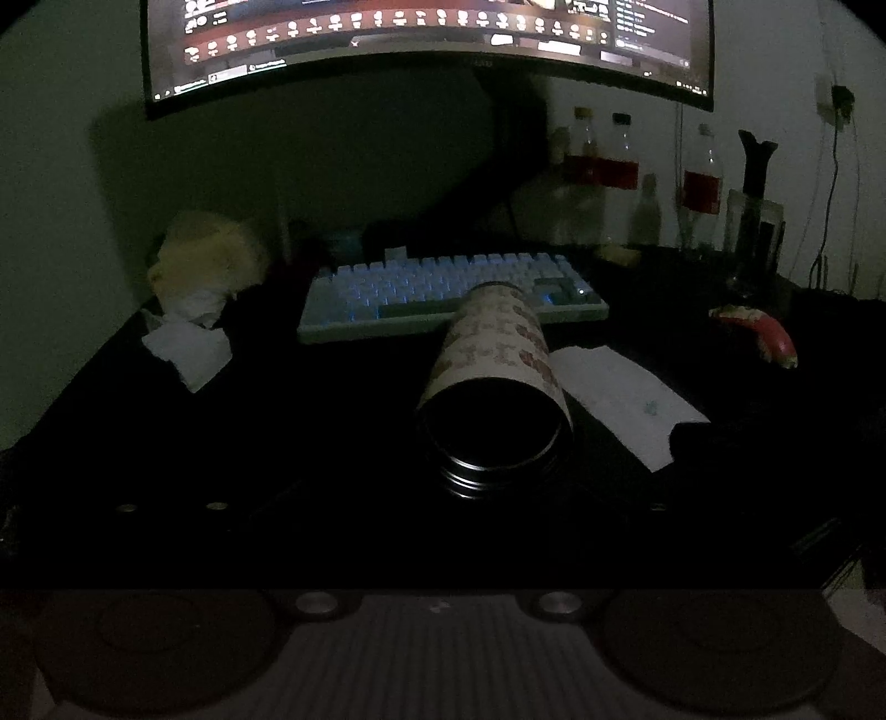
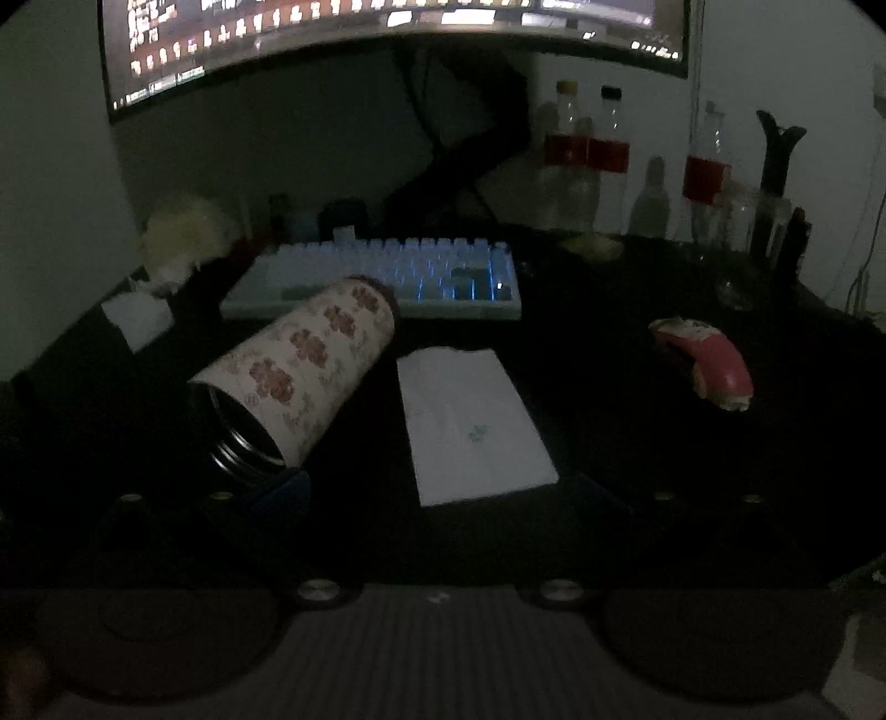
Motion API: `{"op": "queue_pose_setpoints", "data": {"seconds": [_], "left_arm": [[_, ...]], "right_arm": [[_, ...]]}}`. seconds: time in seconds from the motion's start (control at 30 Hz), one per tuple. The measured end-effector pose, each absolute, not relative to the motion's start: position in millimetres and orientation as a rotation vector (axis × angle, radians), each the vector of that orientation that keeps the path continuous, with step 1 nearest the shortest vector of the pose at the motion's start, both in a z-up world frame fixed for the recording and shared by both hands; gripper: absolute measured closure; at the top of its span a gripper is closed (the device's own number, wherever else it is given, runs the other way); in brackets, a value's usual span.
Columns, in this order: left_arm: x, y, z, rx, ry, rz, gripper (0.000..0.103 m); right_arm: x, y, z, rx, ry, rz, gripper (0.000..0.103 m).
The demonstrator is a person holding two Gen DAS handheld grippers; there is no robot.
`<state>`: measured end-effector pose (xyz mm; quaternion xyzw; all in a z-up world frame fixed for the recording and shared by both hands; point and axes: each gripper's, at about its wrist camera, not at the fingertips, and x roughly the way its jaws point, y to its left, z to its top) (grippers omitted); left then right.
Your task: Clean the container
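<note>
- Left wrist view: left gripper (image 1: 493, 487), fingers lost in the dark foreground; only bolt heads at either side show. How wide it stands cannot be told, nor whether it touches anything.
- Container (image 1: 494, 365): floral-patterned cylinder with a dark threaded neck, lying on its side on the black desk (image 1: 310, 421), open mouth toward the camera, far end pointing at the keyboard (image 1: 443, 293). Interior black, contents not readable.
- White paper sheet (image 1: 620, 399) flat just right of the container; its near right corner is covered by a dark shape that cannot be identified.
- Crumpled tissue (image 1: 185, 343) at far left; pink mouse (image 1: 769, 332) at far right; bottles (image 1: 598, 171) at the back, blurred; monitor (image 1: 426, 44) cut off at the top.
- Right wrist view: right gripper (image 2: 443, 493), fingers spread wide, with a blue fingertip (image 2: 290, 490) at left and a faint one at right; nothing between them but the near edge of the paper sheet (image 2: 470, 421). Contact not discernible.
- Container (image 2: 302, 371) lies left of the sheet, neck down-left, just above the left fingertip; touching or not, unclear.
- Keyboard (image 2: 387, 277) behind, partly hidden by the container; mouse (image 2: 714, 365) well apart at right.
</note>
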<state>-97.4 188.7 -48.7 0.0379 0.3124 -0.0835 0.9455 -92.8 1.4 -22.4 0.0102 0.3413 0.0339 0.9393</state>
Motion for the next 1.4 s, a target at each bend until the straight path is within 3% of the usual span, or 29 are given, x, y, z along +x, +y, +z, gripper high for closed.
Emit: {"op": "queue_pose_setpoints", "data": {"seconds": [1.4], "left_arm": [[-88.9, 194.8, -49.6, 0.105, 0.676, -0.126, 0.0]], "right_arm": [[-82.5, -6.1, -32.9, 0.044, 0.748, 0.077, 0.0]]}}
